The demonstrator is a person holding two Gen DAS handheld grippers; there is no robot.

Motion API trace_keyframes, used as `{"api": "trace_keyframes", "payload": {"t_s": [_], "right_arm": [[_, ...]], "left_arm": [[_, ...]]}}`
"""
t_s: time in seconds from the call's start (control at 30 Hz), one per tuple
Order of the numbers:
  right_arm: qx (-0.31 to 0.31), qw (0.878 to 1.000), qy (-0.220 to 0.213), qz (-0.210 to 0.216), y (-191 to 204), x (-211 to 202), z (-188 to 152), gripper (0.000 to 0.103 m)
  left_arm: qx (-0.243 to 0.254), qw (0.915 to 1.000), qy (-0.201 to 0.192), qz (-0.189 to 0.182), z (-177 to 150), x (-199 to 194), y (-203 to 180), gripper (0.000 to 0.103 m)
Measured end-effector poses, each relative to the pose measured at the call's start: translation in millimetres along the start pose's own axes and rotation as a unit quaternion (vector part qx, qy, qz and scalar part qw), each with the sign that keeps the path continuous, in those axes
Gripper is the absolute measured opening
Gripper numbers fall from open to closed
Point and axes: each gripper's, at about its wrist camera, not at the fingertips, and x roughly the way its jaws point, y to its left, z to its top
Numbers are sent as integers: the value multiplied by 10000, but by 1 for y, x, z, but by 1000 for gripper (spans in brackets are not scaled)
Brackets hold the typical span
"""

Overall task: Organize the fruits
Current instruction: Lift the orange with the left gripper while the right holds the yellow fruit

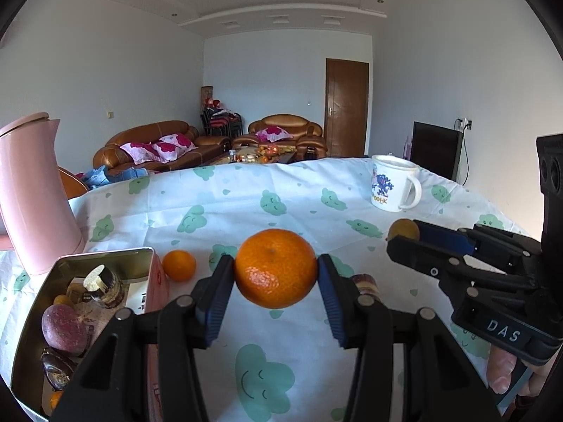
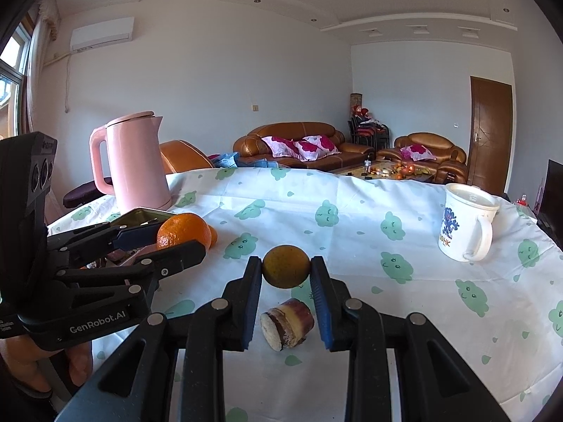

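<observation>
My left hand-held gripper point(image 1: 276, 270) is clamped on a big orange point(image 1: 276, 268), the fruit pinched between the two blue pads and lifted clear of the desk point(image 1: 299, 344). My right hand-held gripper point(image 2: 285, 270) grips a small yellow-green fruit point(image 2: 285, 266) at its fingertips, also off the cloth. Below it, between my right fingers, a short piece of sugarcane point(image 2: 286, 323) lies on its side on the desk.

Just left of my left hand-held gripper stands an open metal tin point(image 1: 105, 256). Inside it I see another sugarcane piece point(image 1: 103, 286), a purple round fruit point(image 1: 64, 330), a dark fruit point(image 1: 56, 369) near the front, and bits of orange fruit partly hidden. A small orange point(image 1: 179, 264) rests on the desk just beside the tin's far corner. A pink kettle point(image 1: 31, 193) stands behind the tin; a white mug point(image 1: 394, 184) is well apart to the right.
</observation>
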Motion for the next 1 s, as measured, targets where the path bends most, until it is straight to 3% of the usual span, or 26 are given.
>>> {"api": "trace_keyframes", "payload": {"t_s": [1.0], "right_arm": [[-156,9989,-434,75,7,-18,-1,30]], "left_arm": [[-18,9990,-416,150,-1,-18,1,50]]}}
